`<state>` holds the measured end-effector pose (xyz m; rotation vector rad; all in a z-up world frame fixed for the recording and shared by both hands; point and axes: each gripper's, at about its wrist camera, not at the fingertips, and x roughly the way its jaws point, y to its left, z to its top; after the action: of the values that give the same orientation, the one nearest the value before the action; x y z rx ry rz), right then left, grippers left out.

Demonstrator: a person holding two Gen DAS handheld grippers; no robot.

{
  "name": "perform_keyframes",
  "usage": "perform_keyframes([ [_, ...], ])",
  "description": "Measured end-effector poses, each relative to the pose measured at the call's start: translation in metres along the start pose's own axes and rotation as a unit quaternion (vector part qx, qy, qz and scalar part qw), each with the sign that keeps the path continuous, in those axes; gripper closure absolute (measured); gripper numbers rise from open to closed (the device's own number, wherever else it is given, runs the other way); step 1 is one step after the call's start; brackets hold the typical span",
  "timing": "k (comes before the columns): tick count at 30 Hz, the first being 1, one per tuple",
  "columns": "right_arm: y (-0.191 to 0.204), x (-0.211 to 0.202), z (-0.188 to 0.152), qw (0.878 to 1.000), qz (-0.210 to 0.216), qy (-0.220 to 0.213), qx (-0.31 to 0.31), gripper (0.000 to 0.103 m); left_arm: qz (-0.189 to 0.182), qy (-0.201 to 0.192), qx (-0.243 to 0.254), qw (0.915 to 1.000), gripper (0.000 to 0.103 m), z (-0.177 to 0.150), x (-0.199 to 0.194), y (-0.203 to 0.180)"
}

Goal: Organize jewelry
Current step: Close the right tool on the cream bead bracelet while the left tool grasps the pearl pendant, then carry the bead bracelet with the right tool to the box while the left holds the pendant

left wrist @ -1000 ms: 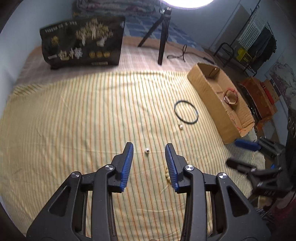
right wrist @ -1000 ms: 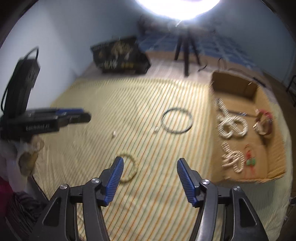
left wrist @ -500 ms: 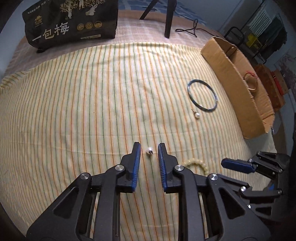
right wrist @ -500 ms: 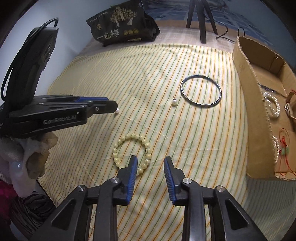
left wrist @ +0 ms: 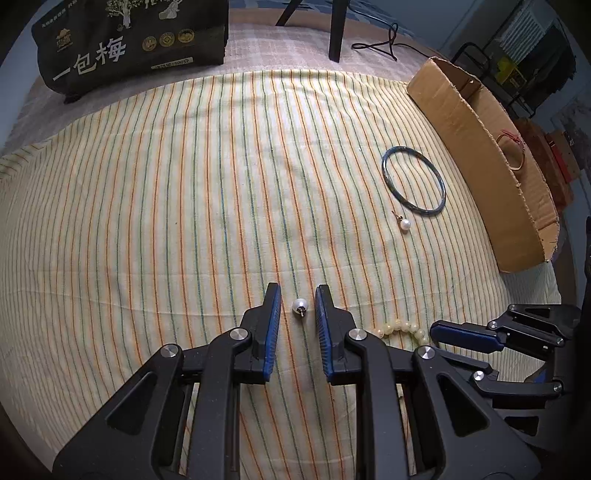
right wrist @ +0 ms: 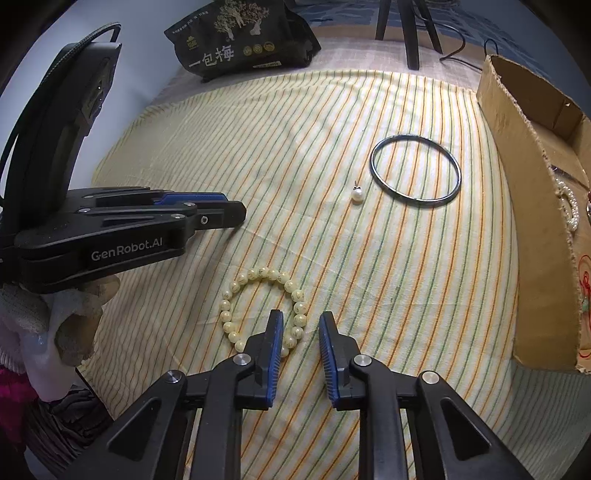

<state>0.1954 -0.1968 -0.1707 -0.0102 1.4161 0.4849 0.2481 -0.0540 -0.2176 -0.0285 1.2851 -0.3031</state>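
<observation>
We see a small pearl earring (left wrist: 299, 305) lying on the striped cloth (left wrist: 184, 221), right between the two blue-padded fingers of the left claw (left wrist: 297, 306). The jaws stand slightly apart on either side of the pearl and do not touch it, so the claw is open and holds nothing.

Just to the right of it, a bracelet of cream beads (right wrist: 264, 306) lies flat on the cloth. The right claw (right wrist: 301, 334) hangs over the near right part of that ring of beads, its left finger (right wrist: 275, 332) covering a few beads; its jaws are also parted with a gap between them, gripping nothing that we can make out.

Farther off on the cloth lies a second pearl earring (right wrist: 357, 194), and just beside it a thin dark bangle (right wrist: 416, 171), the two close but apart.

Along the right edge of the cloth stands a low cardboard box (right wrist: 532, 206) with pearl strands (right wrist: 570, 206) and a red cord inside. At the far end sit a black printed bag (right wrist: 240, 40) and the legs of a tripod (left wrist: 336, 29).
</observation>
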Motion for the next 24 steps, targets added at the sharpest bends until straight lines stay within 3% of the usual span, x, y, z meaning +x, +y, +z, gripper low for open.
perform_keyframes([
  [6,0.002,0.008,0.004,1.000,-0.007,0.002,-0.001,0.087,0.006,0.002,0.003,1.0000,0.096,-0.001,0.002,-0.001],
  [14,0.009,0.013,0.005,1.000,-0.021,-0.003,-0.011,0.098,0.006,-0.001,0.000,1.0000,0.096,-0.001,0.002,0.000],
  [24,0.013,-0.020,0.008,0.999,-0.010,-0.045,-0.007,0.098,-0.006,-0.032,-0.012,0.9994,0.096,-0.001,-0.027,0.005],
])
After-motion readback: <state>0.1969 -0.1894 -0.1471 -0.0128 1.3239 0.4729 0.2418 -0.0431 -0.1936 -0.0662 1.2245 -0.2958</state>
